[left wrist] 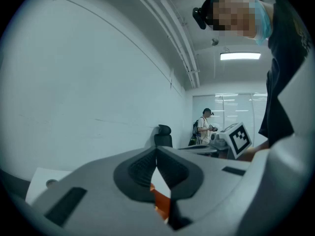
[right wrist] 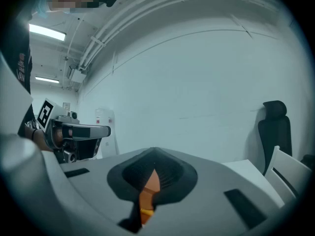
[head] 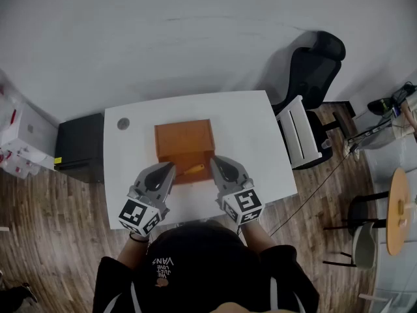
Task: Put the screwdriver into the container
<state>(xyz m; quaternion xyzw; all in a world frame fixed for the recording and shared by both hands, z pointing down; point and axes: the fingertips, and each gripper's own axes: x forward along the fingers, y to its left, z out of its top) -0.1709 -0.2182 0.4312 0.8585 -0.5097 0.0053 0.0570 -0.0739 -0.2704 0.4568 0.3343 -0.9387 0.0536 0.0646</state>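
Note:
An orange-brown wooden box (head: 184, 139), the container, stands mid-way on the white table (head: 254, 129). The screwdriver (head: 194, 169), with a yellow-orange handle, shows against the box's near side, between the two gripper tips. My left gripper (head: 171, 166) points at it from the left, jaws together and empty. My right gripper (head: 214, 160) points in from the right, its jaws also closed on nothing. In the left gripper view the left gripper (left wrist: 157, 154) shows the box (left wrist: 160, 198) below its tips. In the right gripper view the right gripper (right wrist: 153, 155) frames the box (right wrist: 151, 183) and the yellow handle (right wrist: 146, 212).
A small grey disc (head: 123, 123) lies at the table's far left corner. A black cabinet (head: 79, 147) stands left of the table; a black office chair (head: 314, 69) and a white chair (head: 297, 132) stand to the right. A person (left wrist: 205, 125) stands far off.

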